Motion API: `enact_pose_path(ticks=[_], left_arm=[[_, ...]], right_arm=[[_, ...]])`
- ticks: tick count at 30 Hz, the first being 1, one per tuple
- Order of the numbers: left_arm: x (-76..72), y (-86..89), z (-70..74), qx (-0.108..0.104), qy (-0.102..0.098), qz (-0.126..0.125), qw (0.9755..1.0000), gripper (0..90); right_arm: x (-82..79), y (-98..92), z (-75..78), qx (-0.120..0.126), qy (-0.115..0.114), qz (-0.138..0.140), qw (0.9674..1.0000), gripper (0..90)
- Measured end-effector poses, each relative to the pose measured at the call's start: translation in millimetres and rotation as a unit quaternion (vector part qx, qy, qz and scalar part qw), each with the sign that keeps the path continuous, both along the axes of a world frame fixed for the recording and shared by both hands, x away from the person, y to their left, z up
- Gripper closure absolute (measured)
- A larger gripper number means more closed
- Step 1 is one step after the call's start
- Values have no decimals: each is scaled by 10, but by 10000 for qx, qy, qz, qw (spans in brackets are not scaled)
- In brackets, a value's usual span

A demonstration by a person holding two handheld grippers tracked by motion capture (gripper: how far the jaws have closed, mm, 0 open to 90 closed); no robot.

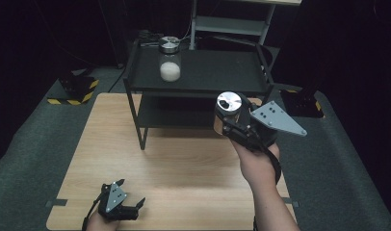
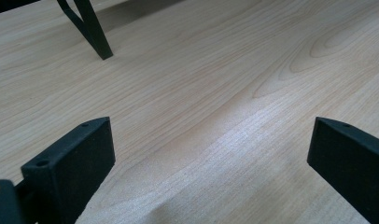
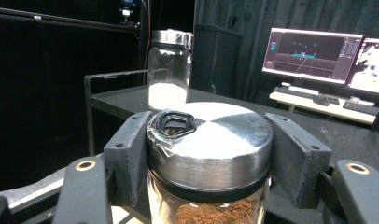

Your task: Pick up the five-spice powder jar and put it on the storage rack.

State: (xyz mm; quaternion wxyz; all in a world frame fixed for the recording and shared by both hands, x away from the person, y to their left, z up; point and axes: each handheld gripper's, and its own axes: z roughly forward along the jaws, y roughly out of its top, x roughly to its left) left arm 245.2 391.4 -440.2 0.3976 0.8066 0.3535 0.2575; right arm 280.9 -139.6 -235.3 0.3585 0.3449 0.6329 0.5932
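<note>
counter (image 1: 174, 163): big light wood top, mostly bare, sitting on grey floor mats in a dark room

rack (image 1: 198, 72): black two-level metal shelf standing at the far end of the counter; one of its legs (image 2: 92, 30) shows up in the left gripper view

right hand-held gripper (image 1: 234, 120): held up in the air above the right side of the counter, just in front of the rack, grey three-cornered plate on top. Jaws are pinching a jar from both sides, right around the lid

left hand-held gripper (image 1: 131, 207): low down at the near left corner of the counter, jaws spread wide with nothing but bare wood between them

brown jar (image 3: 211, 158): glass, shiny metal lid, brownish powder inside, clamped in the right hand-held gripper and clear of the counter

white jar (image 1: 169, 60): same kind of glass jar with a metal lid, white powder in the bottom, standing upright on the rack's top shelf near the left end, well apart from the brown one

monitors (image 3: 313, 56): a couple of lit screens off in the background in the right gripper view
</note>
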Motion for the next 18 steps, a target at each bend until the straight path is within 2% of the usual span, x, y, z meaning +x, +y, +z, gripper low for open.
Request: enact_pose_path(ticks=[5,10,18], left_arm=[[0,5,-2,-22,1,6,10000,9],[3,10,0,-24,9,-6,10000,9],[2,5,1,-7,4,-12,10000,9]], right_arm=[[54,-4,95,-4,-43,-2,10000,352],[112,-17,208,122,-81,-58,9999,352],[202,7,356,113,-143,-141,9997,352]])
